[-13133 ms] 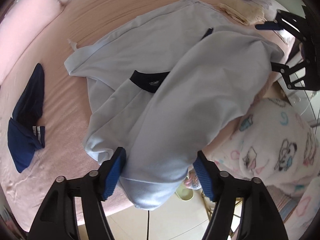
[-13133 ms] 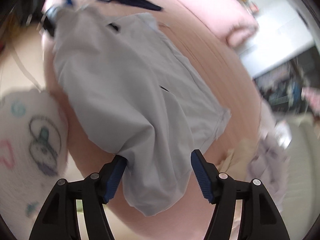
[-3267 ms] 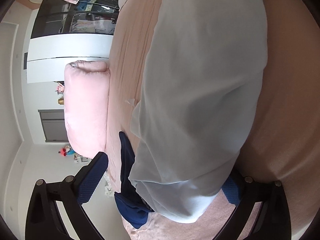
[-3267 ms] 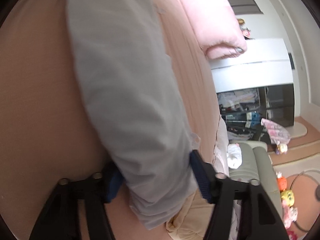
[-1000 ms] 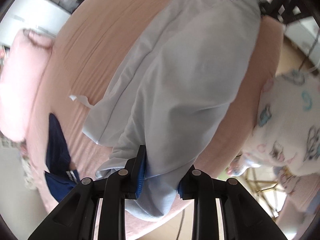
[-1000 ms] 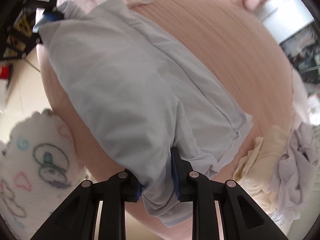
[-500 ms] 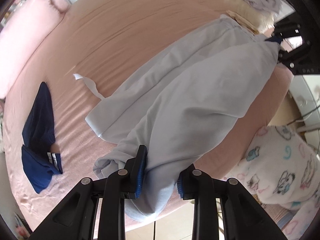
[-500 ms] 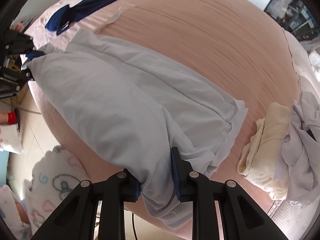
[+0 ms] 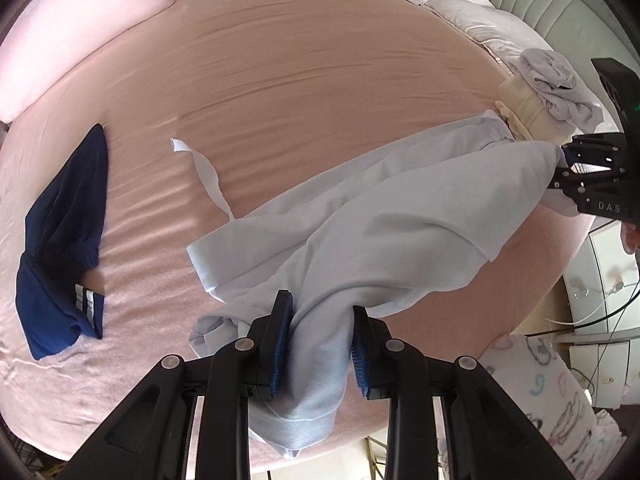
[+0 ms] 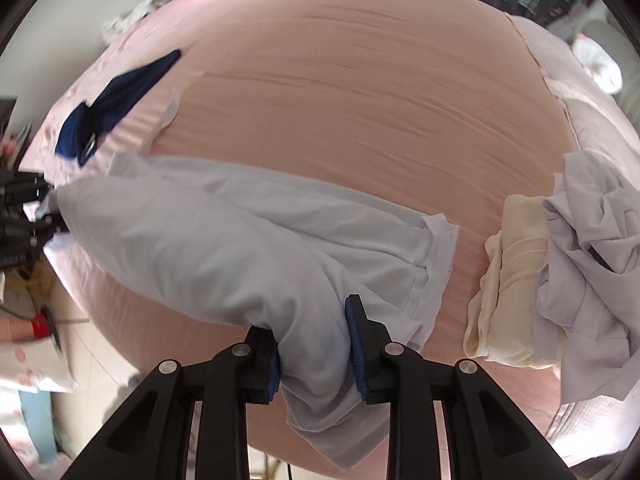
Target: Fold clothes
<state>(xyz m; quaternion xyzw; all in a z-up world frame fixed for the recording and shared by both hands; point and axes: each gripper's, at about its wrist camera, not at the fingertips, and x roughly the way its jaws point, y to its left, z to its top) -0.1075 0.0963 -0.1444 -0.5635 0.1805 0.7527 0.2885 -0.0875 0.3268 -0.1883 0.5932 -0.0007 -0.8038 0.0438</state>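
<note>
A light blue garment [image 9: 400, 216] hangs stretched between both grippers over the near edge of a pink bed [image 9: 320, 60], its far fold still lying on the sheet. My left gripper [image 9: 320, 308] is shut on one bunched end, with cloth spilling below the pads. My right gripper [image 10: 310, 332] has the other end [image 10: 200, 232] between its blue pads; its jaws are opening slightly, though the pads still press the cloth. Each gripper shows small at the edge of the other's view: the right gripper [image 9: 560, 160], the left gripper [image 10: 44, 204].
Navy shorts [image 9: 64, 220] lie on the sheet at the left. A folded cream garment [image 10: 508, 280] and a crumpled pale lilac one [image 10: 600, 260] sit at the bed's right edge. A pink pillow [image 9: 80, 12] is at the back, a cartoon-print blanket [image 9: 540, 392] beside the bed.
Both grippers have rolled and risen a little with the garment still between their pads. More of the bed shows now, and the cloth hangs tauter between them.
</note>
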